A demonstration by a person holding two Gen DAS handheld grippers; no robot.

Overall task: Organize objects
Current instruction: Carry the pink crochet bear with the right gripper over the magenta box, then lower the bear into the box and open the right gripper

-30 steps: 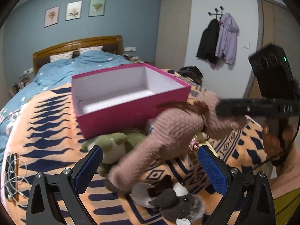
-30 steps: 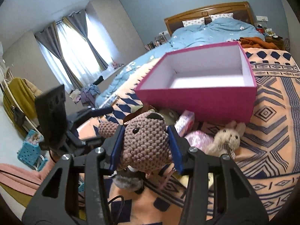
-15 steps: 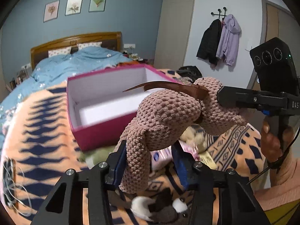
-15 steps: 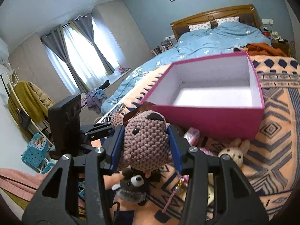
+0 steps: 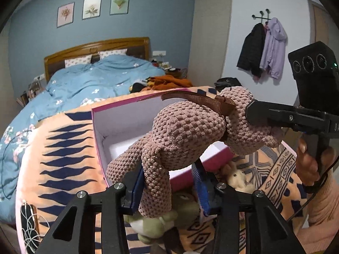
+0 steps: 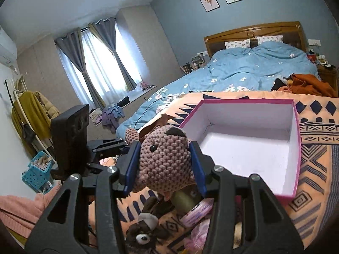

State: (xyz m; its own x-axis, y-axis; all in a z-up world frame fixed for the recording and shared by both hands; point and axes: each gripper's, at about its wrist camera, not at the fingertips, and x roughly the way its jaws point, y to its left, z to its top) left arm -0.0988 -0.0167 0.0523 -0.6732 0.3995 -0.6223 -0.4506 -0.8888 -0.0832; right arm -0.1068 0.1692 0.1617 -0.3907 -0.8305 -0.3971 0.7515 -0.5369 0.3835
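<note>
1. Left wrist view: our left gripper (image 5: pixel 167 188) has its jaws clamped on a leg of the crocheted bear (image 5: pixel 186 135). Its long body stretches up and right to the right gripper (image 5: pixel 267 118), held above the pink box (image 5: pixel 99 139), whose opening lies just beyond.

2. Right wrist view: our right gripper (image 6: pixel 165 169) jaws pinch the bear's head (image 6: pixel 165 156). The box (image 6: pixel 296 148) sits just ahead and right, on the bed.

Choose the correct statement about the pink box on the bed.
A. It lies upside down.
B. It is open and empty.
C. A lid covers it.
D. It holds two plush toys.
B: the pink box has no lid on it, and the right wrist view shows only its bare white inside.
</note>
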